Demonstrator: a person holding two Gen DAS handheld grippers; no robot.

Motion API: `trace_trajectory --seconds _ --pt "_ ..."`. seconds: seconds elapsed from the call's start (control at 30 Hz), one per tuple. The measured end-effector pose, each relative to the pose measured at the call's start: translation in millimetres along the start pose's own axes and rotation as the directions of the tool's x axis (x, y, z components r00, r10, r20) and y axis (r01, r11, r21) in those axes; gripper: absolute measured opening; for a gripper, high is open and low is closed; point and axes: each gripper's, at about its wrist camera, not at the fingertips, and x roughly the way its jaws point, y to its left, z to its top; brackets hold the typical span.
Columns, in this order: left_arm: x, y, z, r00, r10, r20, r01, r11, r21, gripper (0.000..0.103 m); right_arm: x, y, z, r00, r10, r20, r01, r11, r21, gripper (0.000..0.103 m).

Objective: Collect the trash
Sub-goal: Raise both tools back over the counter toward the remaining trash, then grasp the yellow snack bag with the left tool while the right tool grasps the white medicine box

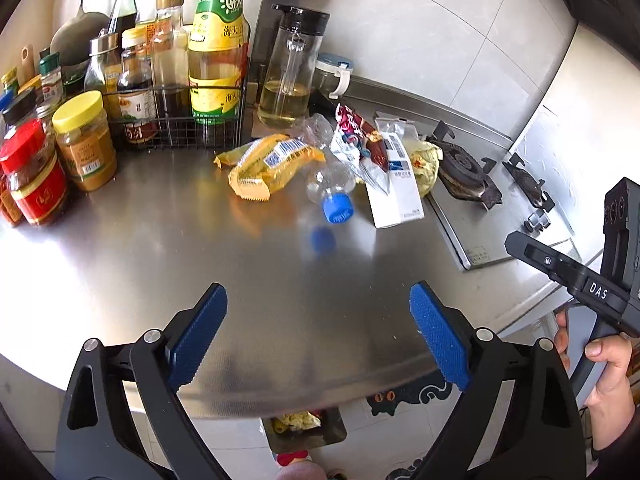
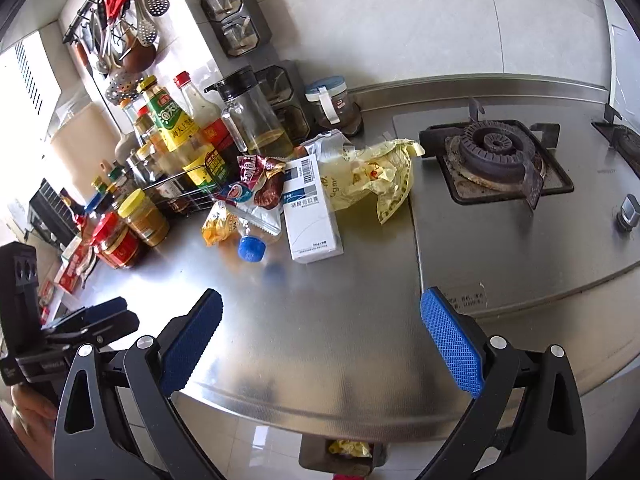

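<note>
Trash pile mostly waiting, bin only partly filled

On the steel counter (image 1: 160, 264) a heap sits near the stove (image 2: 496, 160): yellow bag (image 2: 372, 176), white carton (image 2: 312, 216), yellow wrapper (image 1: 268, 164), red snack packet (image 2: 260, 184), crushed bottle with blue cap (image 1: 338, 206). Down on the floor, the bin (image 1: 304, 428) below the counter edge already holds some yellow scraps, so I'd call this early going. Left gripper (image 1: 318, 336) and right gripper (image 2: 320, 340) both hover spread wide, empty, well short of the pile.
</note>
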Motion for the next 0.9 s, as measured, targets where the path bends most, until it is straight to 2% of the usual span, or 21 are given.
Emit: trace_trajectory --seconds 0.2,0.3,0.37,0.43,0.5,0.77,0.87,0.9 --pt "30 25 36 1.0 0.012 -0.006 -0.012 1.0 0.0 0.081 36 19 10 1.0 -0.026 -0.004 0.025 0.994 -0.109 0.098" --pt "48 38 46 1.0 0.013 -0.022 -0.013 1.0 -0.027 0.075 57 28 15 0.999 -0.023 -0.03 0.018 0.988 -0.15 0.088" --pt "59 46 51 0.999 0.014 -0.037 -0.016 0.999 -0.038 0.07 71 30 17 0.998 -0.035 -0.056 0.025 0.986 -0.162 0.075" --pt "70 52 56 0.998 0.016 -0.056 -0.018 0.999 -0.041 0.064 84 30 19 0.996 -0.055 -0.075 0.042 0.986 -0.163 0.072" --pt "81 57 59 0.997 0.017 -0.075 -0.02 0.999 -0.035 0.061 92 28 20 0.994 -0.062 -0.086 0.048 0.987 -0.156 0.071" --pt "115 68 69 0.994 -0.001 -0.112 -0.001 1.0 -0.025 0.059 112 27 26 0.992 -0.076 -0.104 0.06 0.986 -0.155 0.071" --pt "125 69 72 0.992 -0.014 -0.121 0.012 1.0 -0.015 0.051 119 25 27 0.99 -0.078 -0.119 0.059 0.987 -0.151 0.068" --pt "127 68 73 0.992 -0.015 -0.125 0.014 1.0 -0.009 0.045 122 25 27 0.989 -0.077 -0.124 0.057 0.987 -0.151 0.066"
